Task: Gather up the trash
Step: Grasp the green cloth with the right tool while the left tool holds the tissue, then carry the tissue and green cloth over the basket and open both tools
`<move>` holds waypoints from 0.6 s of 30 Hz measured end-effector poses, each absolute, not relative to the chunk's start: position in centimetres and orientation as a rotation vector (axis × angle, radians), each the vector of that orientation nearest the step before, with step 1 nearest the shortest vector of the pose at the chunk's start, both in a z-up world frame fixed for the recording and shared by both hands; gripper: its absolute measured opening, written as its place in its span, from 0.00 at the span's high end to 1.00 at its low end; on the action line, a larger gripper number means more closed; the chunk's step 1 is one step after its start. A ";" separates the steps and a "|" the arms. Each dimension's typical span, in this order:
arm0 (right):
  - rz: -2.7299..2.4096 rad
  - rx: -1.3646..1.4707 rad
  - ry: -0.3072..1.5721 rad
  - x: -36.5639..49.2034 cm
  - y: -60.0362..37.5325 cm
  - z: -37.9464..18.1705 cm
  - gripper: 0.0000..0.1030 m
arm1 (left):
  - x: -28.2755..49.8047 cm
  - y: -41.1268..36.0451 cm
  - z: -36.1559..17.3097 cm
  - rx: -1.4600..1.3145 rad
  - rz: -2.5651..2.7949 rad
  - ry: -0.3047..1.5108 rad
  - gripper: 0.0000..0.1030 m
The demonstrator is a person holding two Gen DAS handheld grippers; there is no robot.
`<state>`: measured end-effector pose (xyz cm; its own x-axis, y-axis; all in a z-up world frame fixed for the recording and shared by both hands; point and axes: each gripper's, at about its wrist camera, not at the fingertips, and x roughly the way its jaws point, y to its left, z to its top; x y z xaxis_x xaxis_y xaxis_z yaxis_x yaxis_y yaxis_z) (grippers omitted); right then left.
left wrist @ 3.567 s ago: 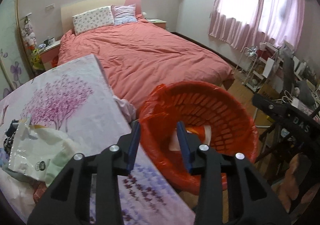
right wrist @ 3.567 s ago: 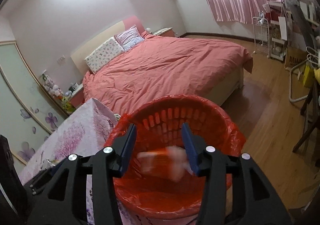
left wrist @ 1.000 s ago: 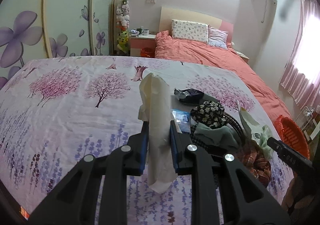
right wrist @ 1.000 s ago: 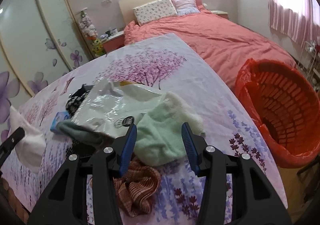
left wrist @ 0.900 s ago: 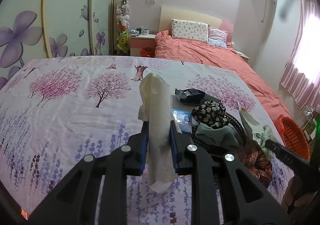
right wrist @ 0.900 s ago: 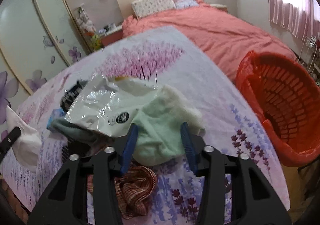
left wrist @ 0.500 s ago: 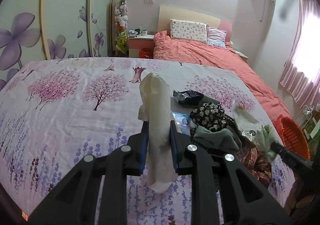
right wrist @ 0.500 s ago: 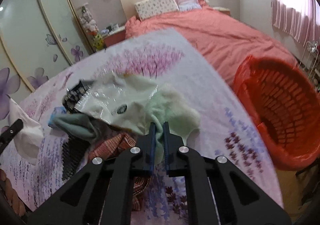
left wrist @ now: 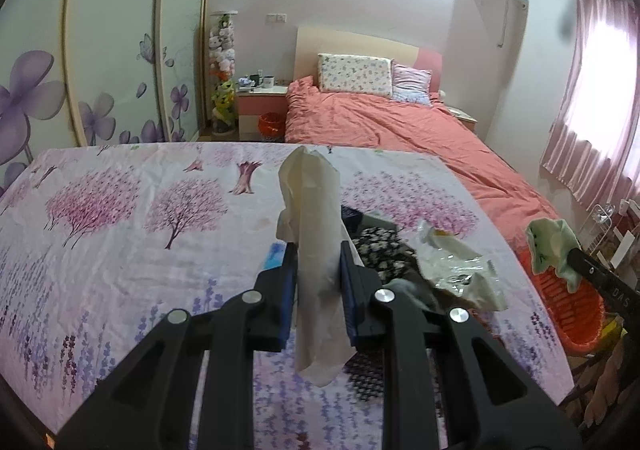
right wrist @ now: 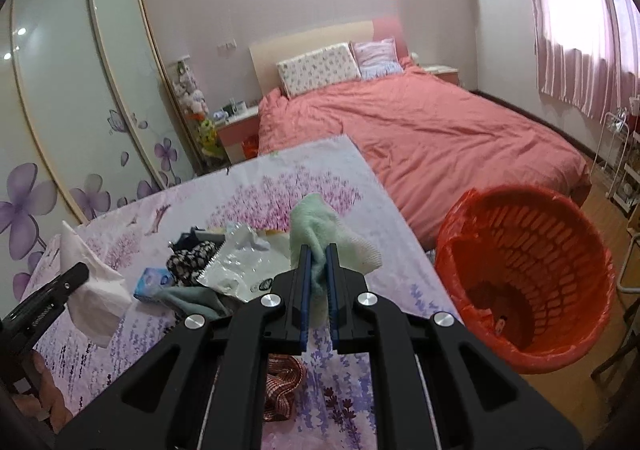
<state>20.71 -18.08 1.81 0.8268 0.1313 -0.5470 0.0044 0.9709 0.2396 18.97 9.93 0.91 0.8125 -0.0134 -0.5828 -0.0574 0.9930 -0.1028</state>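
Note:
My left gripper point(left wrist: 318, 262) is shut on a crumpled white tissue point(left wrist: 314, 218) held upright above the floral sheet point(left wrist: 120, 234). My right gripper point(right wrist: 317, 266) is shut on a pale green cloth point(right wrist: 320, 236), lifted clear of the pile; the cloth point(left wrist: 550, 246) also shows at the right of the left wrist view. A red basket point(right wrist: 524, 274) lined with a red bag stands on the floor to the right of the table. A clear plastic wrapper point(right wrist: 236, 262) lies in the pile on the sheet.
The pile holds a black floral cloth point(right wrist: 188, 260), a grey-green cloth point(right wrist: 188, 296), a plaid cloth point(right wrist: 282, 386) and a small blue pack point(right wrist: 150, 282). A bed with a coral cover point(right wrist: 440, 138) lies beyond. A metal rack point(right wrist: 622, 154) stands at far right.
The right gripper's jaws closed on the green cloth and lifted it off the pile, toward the basket side. The left gripper kept its hold on the tissue and rose slightly.

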 end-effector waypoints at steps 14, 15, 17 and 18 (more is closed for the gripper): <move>0.059 0.255 0.473 18.0 -20.4 4.4 0.92 | 18.4 5.6 3.2 -0.090 -0.080 0.588 0.80; 0.054 0.255 0.467 17.9 -20.6 4.5 0.92 | 18.5 5.2 3.2 -0.089 -0.088 0.587 0.80; 0.047 0.256 0.459 17.7 -21.0 4.5 0.92 | 18.4 4.4 3.4 -0.085 -0.107 0.584 0.80; 0.041 0.257 0.454 17.6 -21.3 4.6 0.92 | 18.4 4.0 3.4 -0.084 -0.118 0.583 0.80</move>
<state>17.62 -21.33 4.57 0.8985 0.0958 -0.4283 0.0182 0.9669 0.2544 18.39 3.96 3.45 0.8281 -0.1352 -0.5440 0.0876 0.9898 -0.1126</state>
